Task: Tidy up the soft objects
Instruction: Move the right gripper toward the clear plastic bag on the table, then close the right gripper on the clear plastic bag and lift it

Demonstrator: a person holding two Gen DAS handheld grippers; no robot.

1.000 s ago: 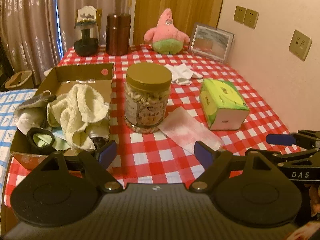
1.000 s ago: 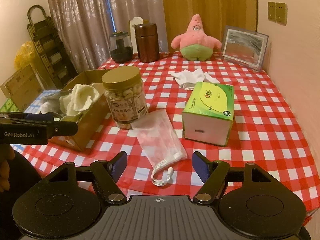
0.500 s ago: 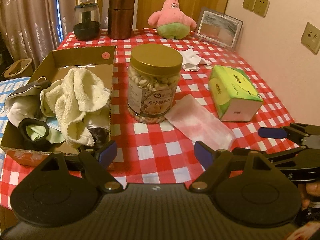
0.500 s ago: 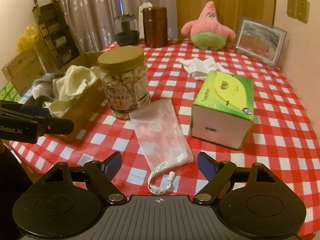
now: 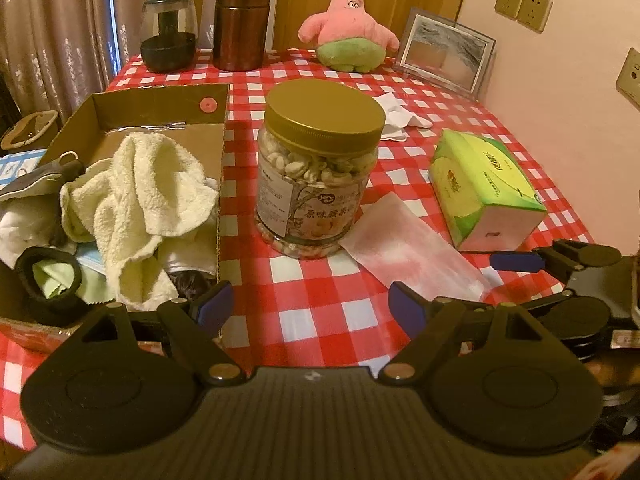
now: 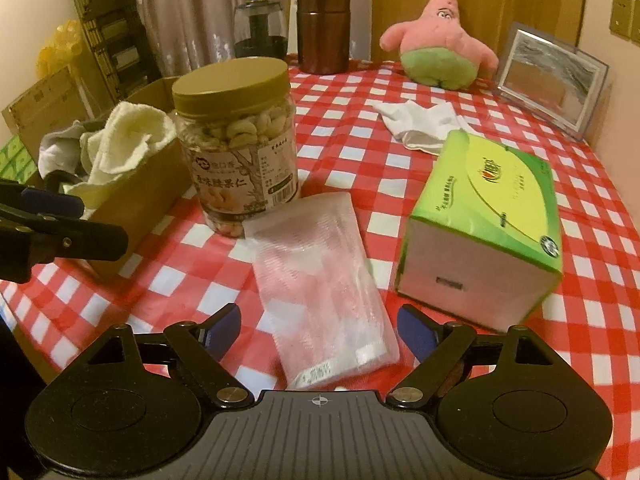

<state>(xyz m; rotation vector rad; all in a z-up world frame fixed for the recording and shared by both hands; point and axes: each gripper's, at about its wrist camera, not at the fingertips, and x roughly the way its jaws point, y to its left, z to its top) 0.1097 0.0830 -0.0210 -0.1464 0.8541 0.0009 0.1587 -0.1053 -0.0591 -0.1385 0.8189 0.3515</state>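
1. A translucent white mesh pouch (image 6: 320, 280) is lying flat on the counter (image 6: 580, 240), touching the nut jar (image 6: 236, 148), left of the tissue box (image 6: 480, 216)
2. Right tongs (image 6: 318, 328) are spreading wide and empty over the pouch's near end, having moved closer
3. Left tongs (image 5: 308, 306) are gaping wide, empty, nearer the jar now

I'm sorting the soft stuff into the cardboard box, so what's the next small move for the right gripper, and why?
Probably ease the right gripper forward and down, then close on the near end of the mesh pouch. Its jaws stand open with that end lying flat between them on the tablecloth, so only a short advance seems needed. The cardboard box with the towel sits to the left.
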